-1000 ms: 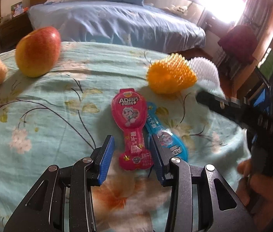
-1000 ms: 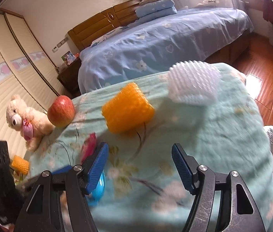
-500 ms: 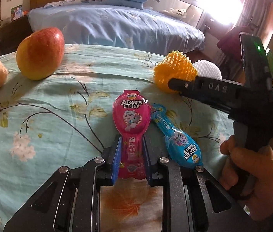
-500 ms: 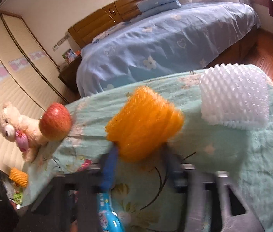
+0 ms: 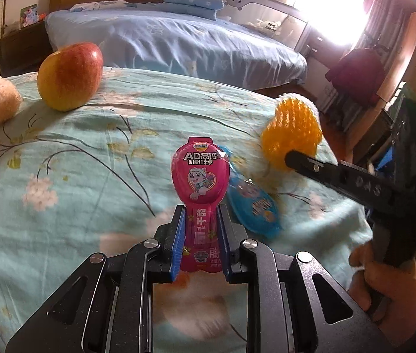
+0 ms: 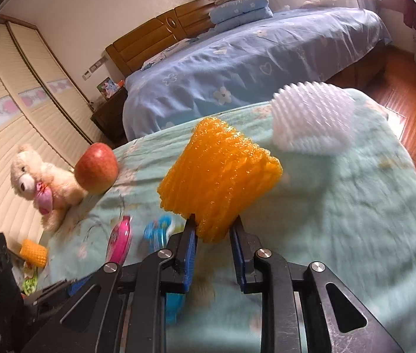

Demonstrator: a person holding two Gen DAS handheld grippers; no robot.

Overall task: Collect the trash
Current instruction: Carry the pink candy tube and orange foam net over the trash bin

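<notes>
Blue wrapper (image 5: 252, 206) blurred, half hidden

Glossy plastic wrapper (image 5: 199, 182), foam netting (image 6: 218, 176)

You're in a home bedroom: a bed (image 6: 252, 58) with blue floral sheets, a wooden headboard (image 6: 164, 29) and folded blue bedding (image 6: 240, 8), a nightstand (image 6: 111, 114) with a photo, louvered wardrobe doors (image 6: 11, 94), wood floor (image 6: 414, 103), bright curtained window (image 5: 331, 3). A teddy bear (image 6: 40, 182) sits at the left edge of the floral teal cloth (image 6: 340, 206).
</notes>
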